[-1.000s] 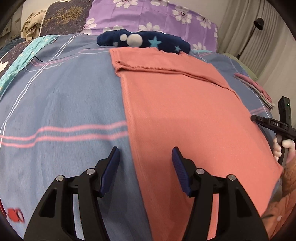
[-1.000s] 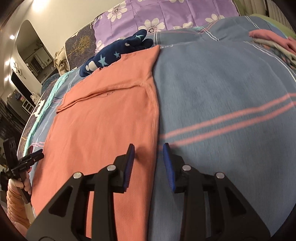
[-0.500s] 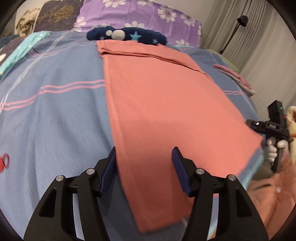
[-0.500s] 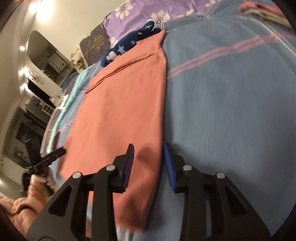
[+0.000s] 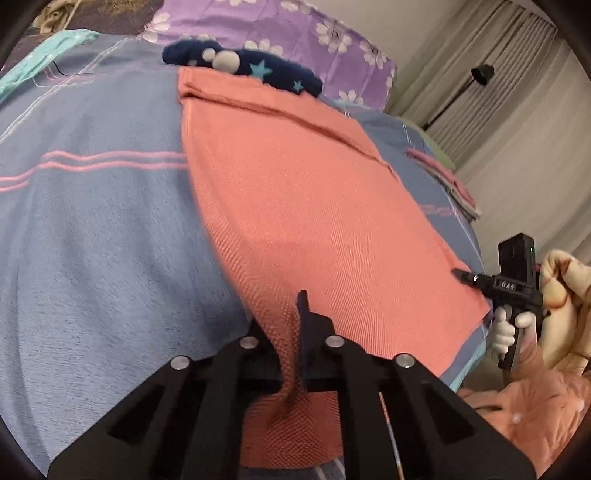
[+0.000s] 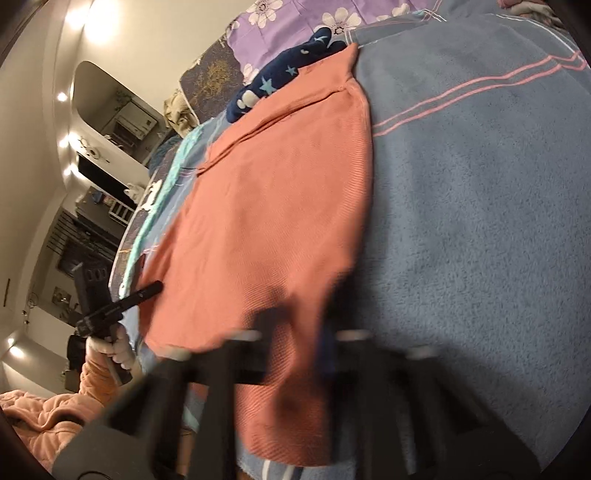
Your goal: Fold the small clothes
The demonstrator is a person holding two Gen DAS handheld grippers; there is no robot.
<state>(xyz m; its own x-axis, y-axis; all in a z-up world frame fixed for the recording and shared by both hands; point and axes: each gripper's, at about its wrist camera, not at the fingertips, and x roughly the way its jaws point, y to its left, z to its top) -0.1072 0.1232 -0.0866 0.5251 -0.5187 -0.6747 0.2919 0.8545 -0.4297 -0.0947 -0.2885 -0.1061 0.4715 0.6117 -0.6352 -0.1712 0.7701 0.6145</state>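
The left hand-held gripper (image 5: 286,332) sat at bottom center, pinched shut on the near edge of the salmon cloth (image 5: 306,206), which spread up the middle of the blue striped bed (image 5: 92,240). A navy star-print garment (image 5: 243,68) lay at its far end. The right hand-held gripper (image 5: 461,275) poked in from the right edge.

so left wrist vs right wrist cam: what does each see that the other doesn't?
Left wrist only: curtains, a floor lamp, folded clothes at the bed's far right.
Right wrist only: lit shelving alcove, ceiling lights.
Both: salmon garment on the blue blanket, navy star item, purple floral pillow; left gripper and right gripper each pinch a near corner.
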